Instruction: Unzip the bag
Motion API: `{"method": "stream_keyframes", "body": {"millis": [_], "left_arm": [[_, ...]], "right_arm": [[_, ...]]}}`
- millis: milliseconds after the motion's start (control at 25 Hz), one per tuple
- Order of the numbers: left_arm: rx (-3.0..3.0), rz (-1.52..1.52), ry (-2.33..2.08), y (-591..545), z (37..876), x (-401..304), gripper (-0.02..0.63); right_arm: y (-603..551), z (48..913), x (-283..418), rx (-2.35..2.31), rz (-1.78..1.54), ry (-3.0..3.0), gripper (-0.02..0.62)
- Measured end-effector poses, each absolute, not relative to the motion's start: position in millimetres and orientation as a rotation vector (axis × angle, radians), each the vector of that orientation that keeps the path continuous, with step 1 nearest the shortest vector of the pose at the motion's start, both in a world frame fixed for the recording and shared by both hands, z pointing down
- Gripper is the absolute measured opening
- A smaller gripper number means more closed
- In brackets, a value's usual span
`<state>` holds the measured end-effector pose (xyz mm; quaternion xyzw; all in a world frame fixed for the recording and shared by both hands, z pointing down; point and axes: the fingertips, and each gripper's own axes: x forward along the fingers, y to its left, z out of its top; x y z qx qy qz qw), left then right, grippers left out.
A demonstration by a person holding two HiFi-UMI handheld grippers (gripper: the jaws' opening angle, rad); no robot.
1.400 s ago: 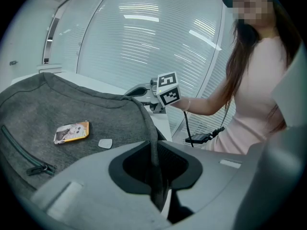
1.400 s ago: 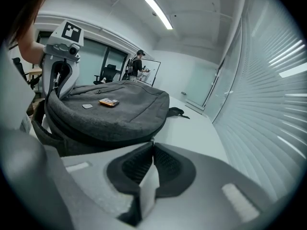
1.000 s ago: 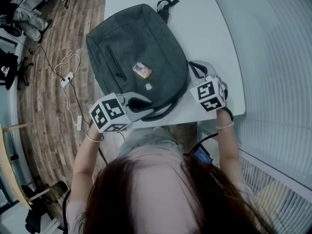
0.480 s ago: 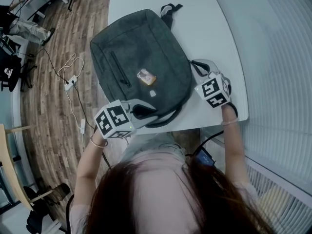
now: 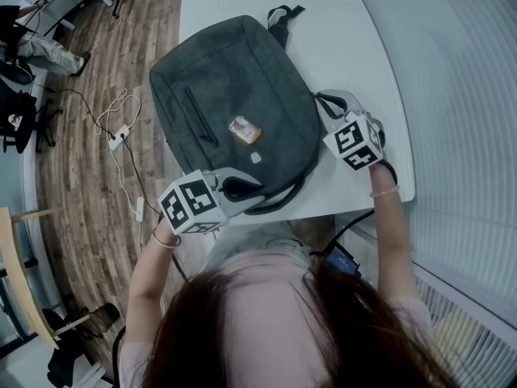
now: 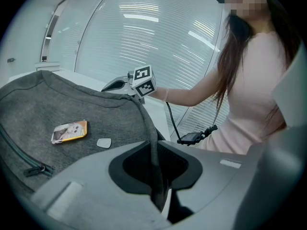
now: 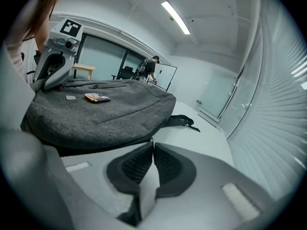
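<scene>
Backpack (image 5: 234, 95), grey: lay flat on the white table (image 5: 355, 39); soft, limp cloth, probably light, apt to bunch. Left gripper (image 5: 242, 188) pinched its near strap (image 6: 148, 128), a steadying hold. Right gripper (image 5: 327, 103) was pressed together on an apparent zipper pull (image 7: 152, 139), right edge, the proper purchase.

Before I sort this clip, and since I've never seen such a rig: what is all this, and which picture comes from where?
There is no robot here. A person holds a two-jaw gripper in each hand. The top-down picture comes from a camera on their head. The other two come from cameras riding on the grippers. A grey backpack lies on a white table, with a small orange card on top. The left gripper is clamped on the bag's carry strap. The right gripper is pinched shut on what looks like the zip pull at the bag's edge.
</scene>
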<state>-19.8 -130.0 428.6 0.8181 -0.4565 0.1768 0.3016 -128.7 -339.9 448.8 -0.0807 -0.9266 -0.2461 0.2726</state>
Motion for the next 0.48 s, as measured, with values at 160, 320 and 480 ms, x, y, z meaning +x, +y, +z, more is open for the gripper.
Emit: {"method": "stream_keyframes", "body": {"millis": [160, 320, 480], "left_arm": [[2.169, 0.474, -1.209, -129.7, 428.4, -20.4, 0.054], [2.17, 0.478, -1.211, -129.6, 429.5, -20.6, 0.054], [2.174, 0.478, -1.212, -129.7, 426.9, -19.3, 0.054]], "right_arm": [[-342.5, 449.2, -137.8, -0.231, -0.701, -2.484, 0.017], [-344.2, 450.2, -146.5, -0.242, -0.724, -2.475, 0.017], [-345.8, 448.6, -151.9, -0.243, -0.725, -2.475, 0.017]]}}
